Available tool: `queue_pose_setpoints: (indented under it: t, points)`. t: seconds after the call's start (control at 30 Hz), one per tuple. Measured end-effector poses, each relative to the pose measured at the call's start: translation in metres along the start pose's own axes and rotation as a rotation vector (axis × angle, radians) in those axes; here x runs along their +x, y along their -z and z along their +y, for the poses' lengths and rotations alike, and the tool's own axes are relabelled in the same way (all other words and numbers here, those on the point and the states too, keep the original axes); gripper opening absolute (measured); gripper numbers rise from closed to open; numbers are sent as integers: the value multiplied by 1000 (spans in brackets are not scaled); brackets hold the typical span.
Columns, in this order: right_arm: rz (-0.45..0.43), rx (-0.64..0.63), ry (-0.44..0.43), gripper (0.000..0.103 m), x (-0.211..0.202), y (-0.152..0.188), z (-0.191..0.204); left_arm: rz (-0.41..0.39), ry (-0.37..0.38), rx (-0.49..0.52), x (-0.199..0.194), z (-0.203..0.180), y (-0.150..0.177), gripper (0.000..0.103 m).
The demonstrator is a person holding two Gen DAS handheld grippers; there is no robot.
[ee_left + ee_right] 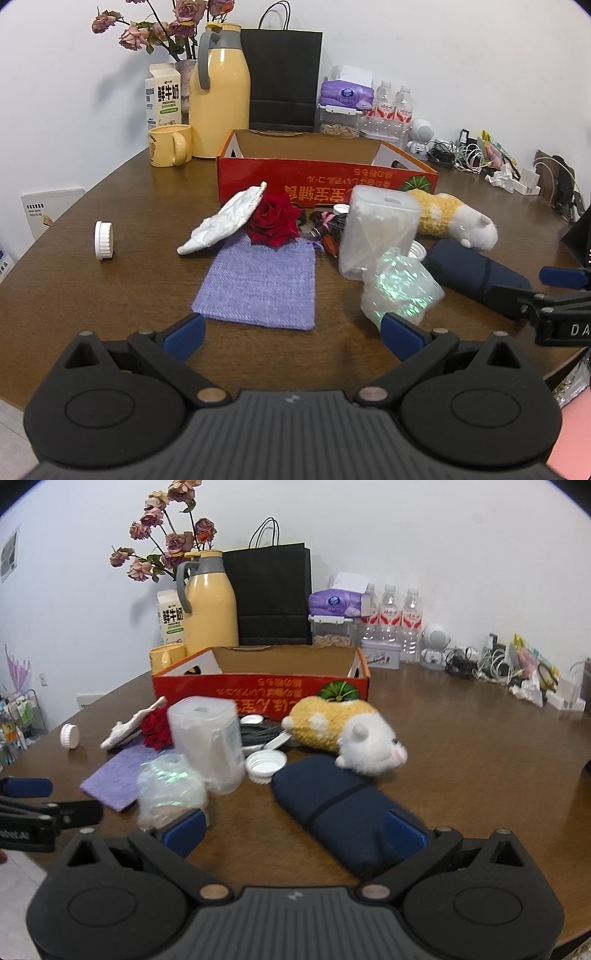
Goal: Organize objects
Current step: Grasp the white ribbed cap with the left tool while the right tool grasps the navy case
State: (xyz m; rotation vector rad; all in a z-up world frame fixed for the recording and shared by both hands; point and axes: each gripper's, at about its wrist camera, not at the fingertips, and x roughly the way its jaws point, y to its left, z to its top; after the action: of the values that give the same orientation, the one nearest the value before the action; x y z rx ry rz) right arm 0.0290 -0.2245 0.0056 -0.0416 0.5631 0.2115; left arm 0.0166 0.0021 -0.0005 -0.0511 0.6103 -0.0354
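1. Clutter sits on the brown worktop (110, 295) in front of the red cardboard box (325, 177): lilac pouch (258, 284), red rose (275, 221), clear cotton-swab container (376, 232), plush hamster (347, 734).
2. Nearer than the box, the navy case (340, 812) lies between the right tool's (295, 830) spread fingers.
3. The left tool (291, 332) hovers released before the pouch.

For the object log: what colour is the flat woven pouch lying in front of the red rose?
Lilac purple woven pouch, seen best in the left wrist view.
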Motion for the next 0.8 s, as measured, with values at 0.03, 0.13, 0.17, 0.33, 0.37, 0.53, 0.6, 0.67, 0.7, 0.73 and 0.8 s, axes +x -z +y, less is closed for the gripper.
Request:
queue_pose_setpoints:
  t: [0.03,0.13,0.17,0.33,0.37,0.53,0.6,0.67,0.7,0.73,0.8]
  points:
    - [0,-8,6,103,3,-2,-2,1,-3,-1,2,1,-2,103]
    - [15,-48,22,103,19,-9,-10,6,-16,-8,9,5,-8,103]
    - [23,-61,22,103,25,-11,-12,9,-22,-12,12,7,-10,103]
    - [101,-170,-3,103,60,-19,-23,19,-55,-39,22,18,-18,103]
    - [123,-188,-15,103,69,-21,-25,23,-61,-46,24,20,-19,103]
    - [198,-207,-72,103,94,-24,-29,38,-90,-66,32,29,-24,103]
    - [210,-200,-94,101,99,-24,-31,41,-100,-77,34,34,-25,103]
    - [218,-177,-126,96,99,-23,-35,47,-109,-86,36,38,-26,103]
    - [222,-163,-142,95,100,-23,-37,51,-114,-90,37,40,-26,103]
    - [222,-159,-145,94,100,-22,-38,53,-118,-94,39,42,-26,103]
    - [227,-154,-159,92,100,-22,-41,53,-124,-101,39,46,-26,103]
